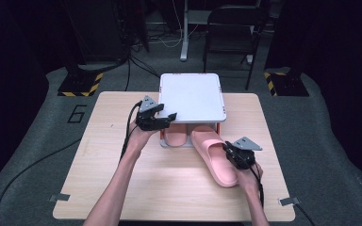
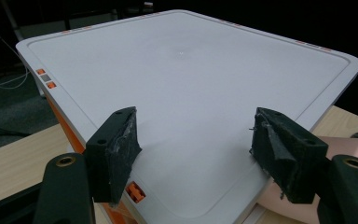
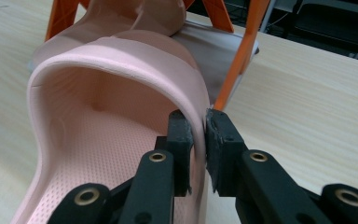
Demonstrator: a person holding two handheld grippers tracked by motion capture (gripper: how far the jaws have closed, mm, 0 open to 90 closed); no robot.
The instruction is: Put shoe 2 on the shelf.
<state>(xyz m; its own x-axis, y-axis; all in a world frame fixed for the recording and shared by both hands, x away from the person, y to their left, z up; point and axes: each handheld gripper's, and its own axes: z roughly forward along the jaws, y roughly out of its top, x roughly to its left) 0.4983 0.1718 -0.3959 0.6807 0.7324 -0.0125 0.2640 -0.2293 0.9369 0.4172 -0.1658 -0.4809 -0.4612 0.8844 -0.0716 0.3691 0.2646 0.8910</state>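
Slipper [image 1: 215, 157] lies on the table [image 1: 122, 183] in front of the rack [image 1: 191, 96], its side wall pinched tight in my right gripper [image 3: 199, 135]. I should slide it in level beside slipper 2 [image 1: 175, 137]. Farther off, my left gripper [image 2: 193, 140] hovers open and empty over the rack's top.

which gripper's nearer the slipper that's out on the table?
Right. The right gripper is shut on the side wall of the pink slipper; the left gripper hovers open over the white rack top.

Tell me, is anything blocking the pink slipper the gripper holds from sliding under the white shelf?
Nothing visible does. The right gripper pinches the slipper, whose toe points at the free spot under the shelf, beside the other slipper. An orange leg stands close alongside.
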